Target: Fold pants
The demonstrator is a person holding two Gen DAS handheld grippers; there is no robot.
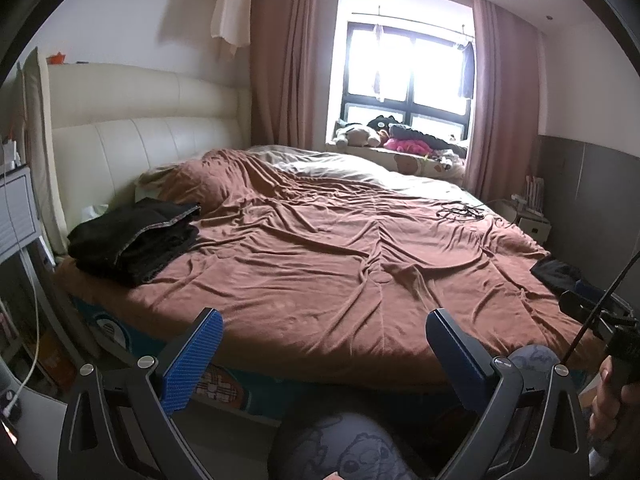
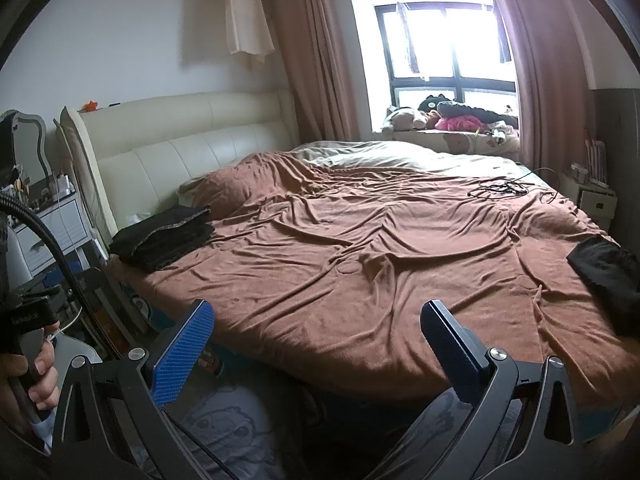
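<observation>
We have both claws spread wide and empty at the near edge of the bed [image 1: 320, 248]: left claw [image 1: 324, 344], right claw [image 2: 316, 336]. Folded black pants [image 1: 136, 236] sit stacked far left by the headboard [image 1: 140, 120]. Another dark garment [image 2: 608, 276] lies flat on the bed's right edge. Tangled cable [image 2: 500, 190] far right on the brown sheet.

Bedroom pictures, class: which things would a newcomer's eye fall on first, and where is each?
The wide brown blanket covering the bed fills the middle. A stack of folded black pants sits at its left, near the cream headboard. Behind, the bright window glares above soft toys on the sill.
</observation>
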